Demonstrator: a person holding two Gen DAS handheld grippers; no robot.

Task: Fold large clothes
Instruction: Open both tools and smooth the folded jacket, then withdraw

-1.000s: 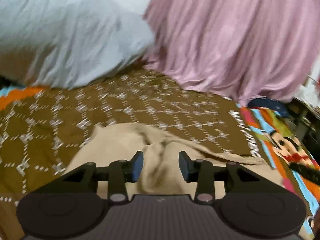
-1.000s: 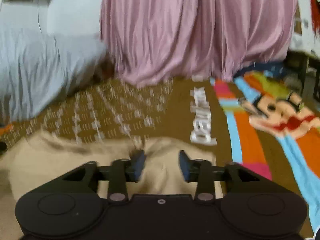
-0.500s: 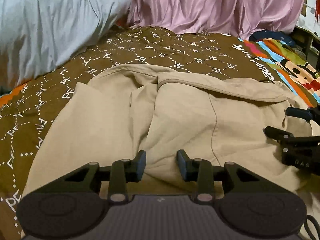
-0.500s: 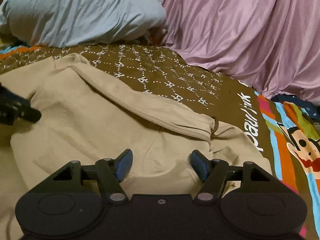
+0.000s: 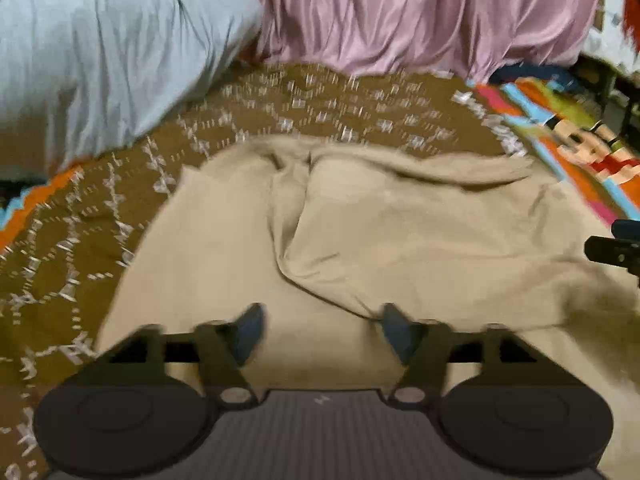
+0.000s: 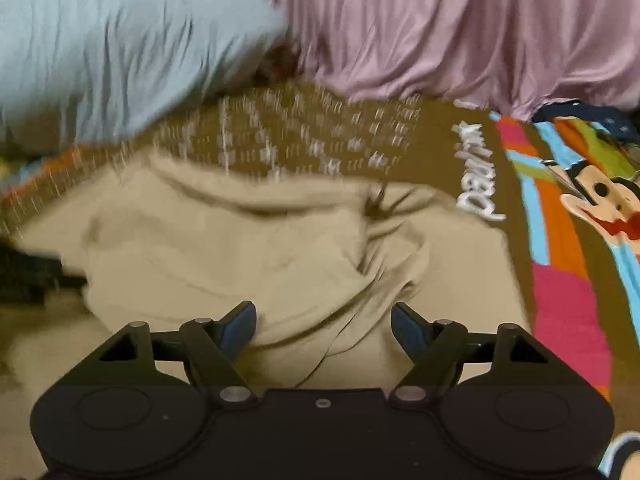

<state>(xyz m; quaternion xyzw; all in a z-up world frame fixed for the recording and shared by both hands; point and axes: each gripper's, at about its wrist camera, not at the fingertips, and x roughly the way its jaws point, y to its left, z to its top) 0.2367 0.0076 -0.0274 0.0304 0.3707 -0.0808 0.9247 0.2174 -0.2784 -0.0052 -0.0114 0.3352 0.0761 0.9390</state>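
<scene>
The crumpled beige cloth garment lies spread on the brown patterned bedspread, directly beneath and ahead of both tongs. The left tongs stand wide, having just been opening, nothing pinched. The right tongs likewise have just been opening, wide over a fold without gripping.

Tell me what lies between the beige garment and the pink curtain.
Only brown patterned bedspread separates beige garment from pink curtain, in the left wrist view.
</scene>
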